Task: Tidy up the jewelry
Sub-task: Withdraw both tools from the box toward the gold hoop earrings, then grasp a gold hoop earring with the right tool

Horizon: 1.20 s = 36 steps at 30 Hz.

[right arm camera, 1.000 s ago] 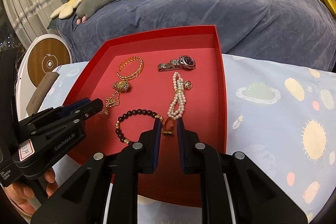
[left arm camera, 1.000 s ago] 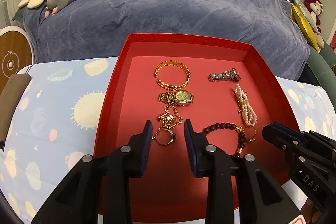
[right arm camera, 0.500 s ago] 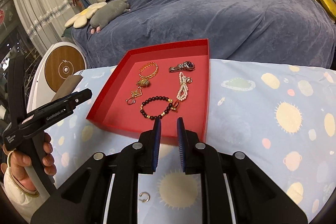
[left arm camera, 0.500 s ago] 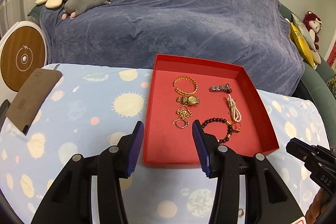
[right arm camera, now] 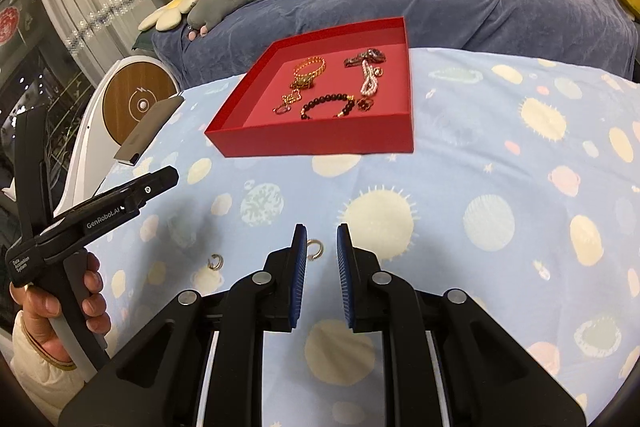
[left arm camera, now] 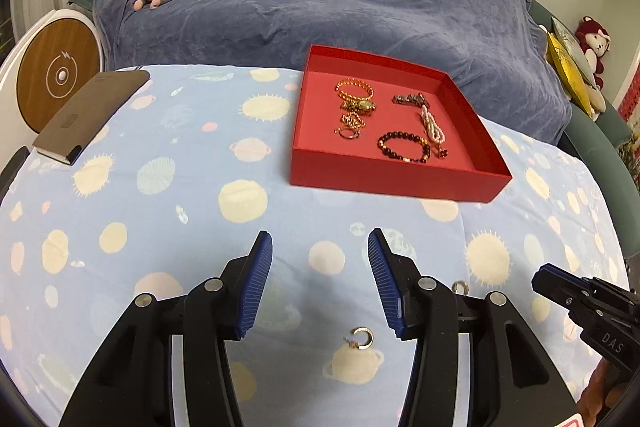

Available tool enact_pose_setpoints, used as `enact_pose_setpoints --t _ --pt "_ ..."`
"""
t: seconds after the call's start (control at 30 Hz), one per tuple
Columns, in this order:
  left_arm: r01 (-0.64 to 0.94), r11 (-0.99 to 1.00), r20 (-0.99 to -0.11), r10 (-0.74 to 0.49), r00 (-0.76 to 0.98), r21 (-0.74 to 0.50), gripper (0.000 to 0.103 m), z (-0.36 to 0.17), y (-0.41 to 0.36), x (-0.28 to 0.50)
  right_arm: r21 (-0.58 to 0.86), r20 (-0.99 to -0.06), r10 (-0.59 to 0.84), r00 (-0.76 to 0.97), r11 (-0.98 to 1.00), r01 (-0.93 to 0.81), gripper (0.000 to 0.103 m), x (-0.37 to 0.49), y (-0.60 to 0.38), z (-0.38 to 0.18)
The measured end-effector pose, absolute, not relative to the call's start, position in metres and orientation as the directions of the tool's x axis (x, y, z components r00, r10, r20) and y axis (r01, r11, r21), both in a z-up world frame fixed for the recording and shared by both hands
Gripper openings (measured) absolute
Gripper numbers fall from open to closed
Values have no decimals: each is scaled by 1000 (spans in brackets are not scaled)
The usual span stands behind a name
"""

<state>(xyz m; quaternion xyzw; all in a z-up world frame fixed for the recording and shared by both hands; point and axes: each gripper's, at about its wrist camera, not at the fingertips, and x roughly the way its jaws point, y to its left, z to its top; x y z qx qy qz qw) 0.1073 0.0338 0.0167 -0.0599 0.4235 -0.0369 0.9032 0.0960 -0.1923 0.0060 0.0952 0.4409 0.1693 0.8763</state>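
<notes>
Earrings lie loose on the cloth: one [left arm camera: 362, 338] between spread left fingers [left arm camera: 256, 281], another [right arm camera: 315, 249] beside slightly parted right fingers [right arm camera: 299, 277].

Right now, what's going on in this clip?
A person with a gripper in each hand is sorting jewelry. Bracelets, watches and a pearl strand lie in the red tray. Two small hoop earrings lie loose on the patterned tablecloth near the camera. The left gripper is open above one; the right gripper, slightly open, is beside the other. Neither holds anything.
</notes>
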Motion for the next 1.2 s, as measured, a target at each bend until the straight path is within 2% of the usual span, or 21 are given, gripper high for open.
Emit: enact_pose_setpoints --t 0.07,0.23,0.33,0.4,0.43,1.2 --pt "21 990 -768 -120 629 -138 54 10 33 96 281 -752 360 552 933 -226 16 94 -185 2" --pt "48 991 -785 -125 607 -121 60 -7 29 81 254 -778 351 520 934 -250 16 94 -168 -17" --pt "76 992 -796 -129 592 -104 60 -17 27 74 237 -795 340 503 937 -259 17 96 -159 -27" --pt "97 991 -804 -131 580 -92 60 -23 27 71 229 -800 336 498 937 -265 25 96 -154 -30" --pt "102 991 -808 -134 574 -91 60 -26 27 70 226 -801 335 496 937 -268 25 97 -152 -31" --pt "145 985 -825 -155 543 -89 60 -47 17 67 138 -807 269 527 952 -274 25 120 -134 -45"
